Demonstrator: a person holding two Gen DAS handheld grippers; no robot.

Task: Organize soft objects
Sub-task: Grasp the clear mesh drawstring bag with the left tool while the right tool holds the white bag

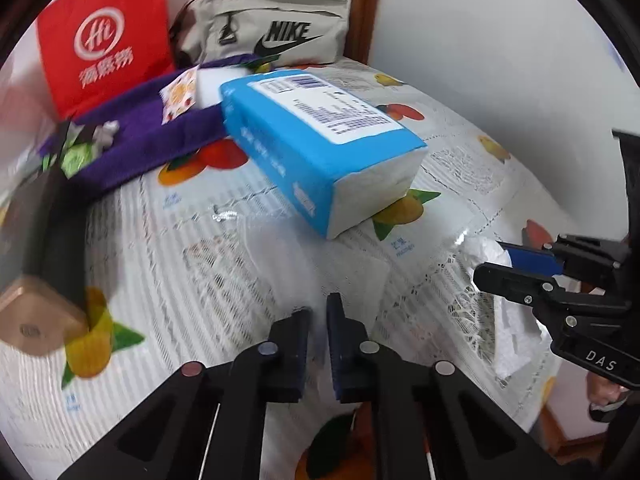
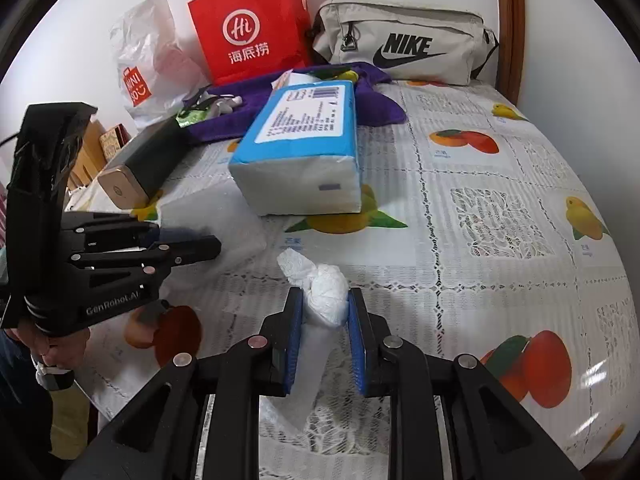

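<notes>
My right gripper (image 2: pixel 324 294) is shut on a crumpled white paper wad (image 2: pixel 326 292), which is squeezed between its blue pads just above the fruit-print cloth (image 2: pixel 480 240). In the left wrist view that gripper (image 1: pixel 486 258) and the wad (image 1: pixel 516 336) sit at the right edge. My left gripper (image 1: pixel 319 308) has its jaws together, and a hazy clear plastic film (image 1: pixel 280 240) seems pinched at the tips. From the right wrist it shows at the left (image 2: pixel 216 246), with the film (image 2: pixel 216 216) beyond it. A blue tissue pack (image 1: pixel 320 132) (image 2: pixel 304 136) lies ahead, partly on a purple towel (image 1: pixel 152 132) (image 2: pixel 372 104).
At the back wall stand a red paper bag (image 2: pixel 248 24), a grey Nike pouch (image 2: pixel 404 44) and a white Miniso plastic bag (image 2: pixel 148 64). A black and gold box (image 2: pixel 140 164) (image 1: pixel 36 320) lies at the left edge. A hand (image 2: pixel 52 348) grips the left tool.
</notes>
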